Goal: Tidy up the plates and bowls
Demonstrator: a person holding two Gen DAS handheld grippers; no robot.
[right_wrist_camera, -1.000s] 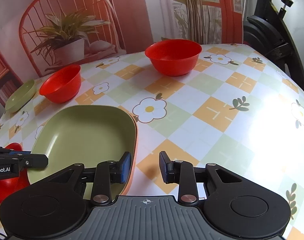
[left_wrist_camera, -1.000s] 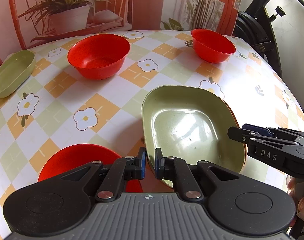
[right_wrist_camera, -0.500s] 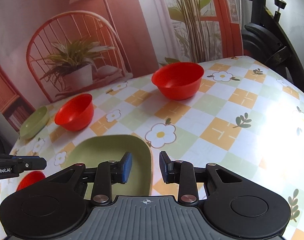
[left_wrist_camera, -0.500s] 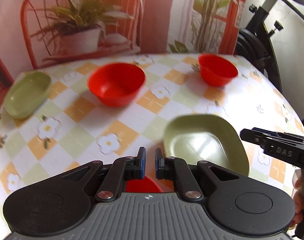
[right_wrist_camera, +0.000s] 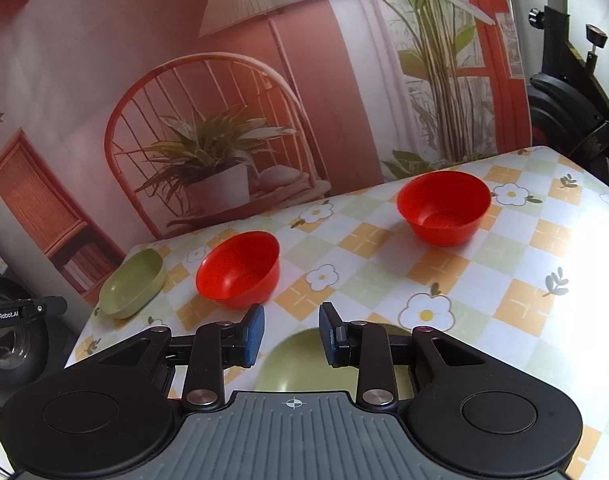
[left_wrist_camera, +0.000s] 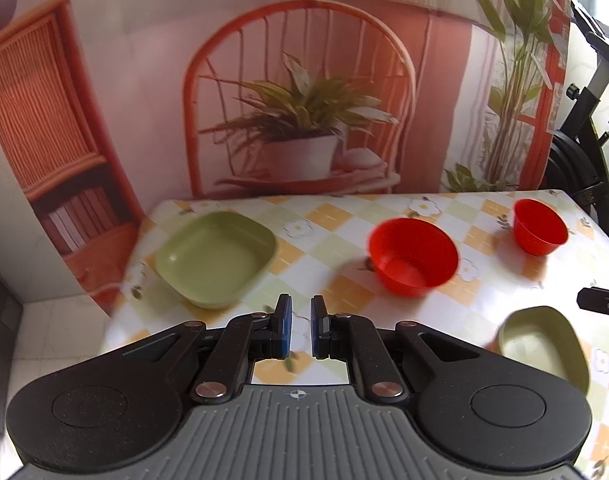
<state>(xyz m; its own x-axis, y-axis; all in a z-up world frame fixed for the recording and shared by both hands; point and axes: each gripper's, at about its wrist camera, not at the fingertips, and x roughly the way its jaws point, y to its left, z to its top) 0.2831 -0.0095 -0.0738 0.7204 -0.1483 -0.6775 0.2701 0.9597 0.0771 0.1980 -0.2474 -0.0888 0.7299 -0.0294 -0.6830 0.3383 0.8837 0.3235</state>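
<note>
Far-left green plate (left_wrist_camera: 216,258) alone at table (left_wrist_camera: 336,216) corner, long axis diagonal toward near-right. Two red bowls (left_wrist_camera: 413,254) (left_wrist_camera: 539,226) apart, unstacked. Near green plate (left_wrist_camera: 544,344) at right, under right gripper (right_wrist_camera: 291,334). Left gripper (left_wrist_camera: 297,330) narrowly apart, right wider; both empty. Sorting looks barely begun.

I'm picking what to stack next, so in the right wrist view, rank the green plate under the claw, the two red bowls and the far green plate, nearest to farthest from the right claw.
1. Near green plate, directly below the right claw.
2. Left red bowl, just ahead, slightly left.
3. Far green plate, at the table's left edge, and right red bowl, ahead to the right: too close to call.
</note>
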